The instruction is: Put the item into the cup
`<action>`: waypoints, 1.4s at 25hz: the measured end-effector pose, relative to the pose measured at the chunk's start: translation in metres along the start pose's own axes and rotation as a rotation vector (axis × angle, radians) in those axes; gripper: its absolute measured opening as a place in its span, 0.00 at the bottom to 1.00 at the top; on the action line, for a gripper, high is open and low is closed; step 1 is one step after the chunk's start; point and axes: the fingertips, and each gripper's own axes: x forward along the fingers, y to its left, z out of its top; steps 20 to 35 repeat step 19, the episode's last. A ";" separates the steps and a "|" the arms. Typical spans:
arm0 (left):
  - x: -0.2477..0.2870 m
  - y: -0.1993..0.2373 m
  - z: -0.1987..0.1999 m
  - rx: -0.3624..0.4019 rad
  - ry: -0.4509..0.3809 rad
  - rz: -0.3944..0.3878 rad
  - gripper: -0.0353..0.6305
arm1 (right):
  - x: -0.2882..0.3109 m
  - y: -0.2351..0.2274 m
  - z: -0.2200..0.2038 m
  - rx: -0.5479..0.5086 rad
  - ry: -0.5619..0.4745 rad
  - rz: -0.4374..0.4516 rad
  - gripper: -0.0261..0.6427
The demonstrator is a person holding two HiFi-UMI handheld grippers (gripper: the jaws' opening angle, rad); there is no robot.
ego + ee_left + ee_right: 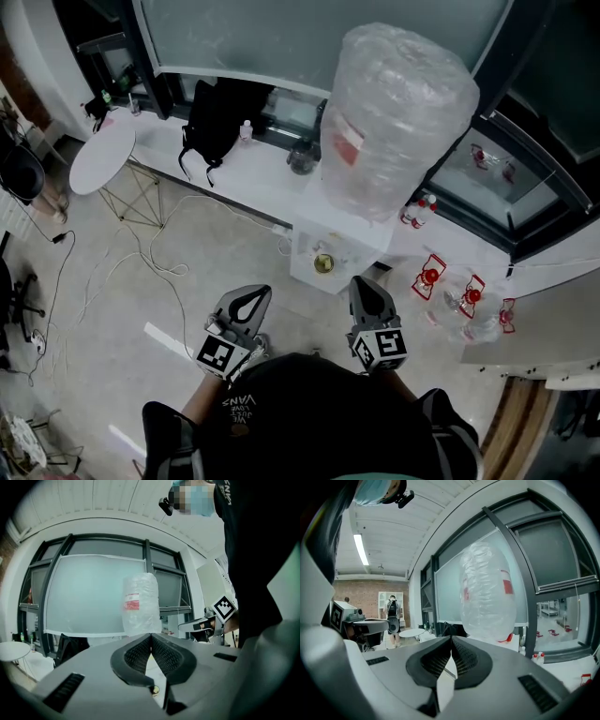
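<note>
The person holds the grey two-jaw left gripper [253, 292] and the matching grey right gripper [366, 284] side by side, low before the chest. Both point forward and roughly level. Each gripper's black ribbed pads [136, 653] meet at the tips, empty.

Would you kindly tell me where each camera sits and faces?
Head view: on the person's head, looking steeply down; left hand-held gripper, right hand-held gripper and dark shirt show.
Left gripper view: on the left hand-held gripper, facing the window along shut jaws; the right one shows beside.
Right gripper view: likewise, jaws shut; the left one shows at left.
Shared: all three show the bubble-wrapped bundle.
</note>
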 end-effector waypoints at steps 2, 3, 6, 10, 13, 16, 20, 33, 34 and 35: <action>0.000 0.000 0.001 0.002 -0.002 0.001 0.08 | 0.001 0.001 -0.001 0.012 0.008 0.006 0.11; 0.000 0.000 0.001 0.005 -0.003 0.000 0.08 | 0.001 0.002 -0.001 0.016 0.009 0.008 0.11; 0.001 0.000 0.002 0.001 -0.013 0.005 0.08 | 0.004 0.003 -0.002 0.013 0.003 0.013 0.11; 0.001 0.000 0.001 -0.007 -0.012 0.016 0.08 | 0.006 0.003 -0.003 0.017 0.002 0.022 0.11; 0.001 0.000 -0.001 -0.003 -0.010 0.020 0.08 | 0.007 0.003 -0.004 0.039 -0.004 0.023 0.11; 0.002 -0.001 -0.001 -0.005 -0.013 0.024 0.08 | 0.007 0.003 -0.006 0.037 -0.003 0.027 0.11; 0.001 -0.001 -0.003 -0.007 -0.013 0.026 0.08 | 0.008 0.003 -0.008 0.031 -0.001 0.031 0.11; 0.001 -0.001 -0.003 -0.007 -0.013 0.026 0.08 | 0.008 0.003 -0.008 0.031 -0.001 0.031 0.11; 0.001 -0.001 -0.003 -0.007 -0.013 0.026 0.08 | 0.008 0.003 -0.008 0.031 -0.001 0.031 0.11; 0.001 -0.001 -0.003 -0.007 -0.013 0.026 0.08 | 0.008 0.003 -0.008 0.031 -0.001 0.031 0.11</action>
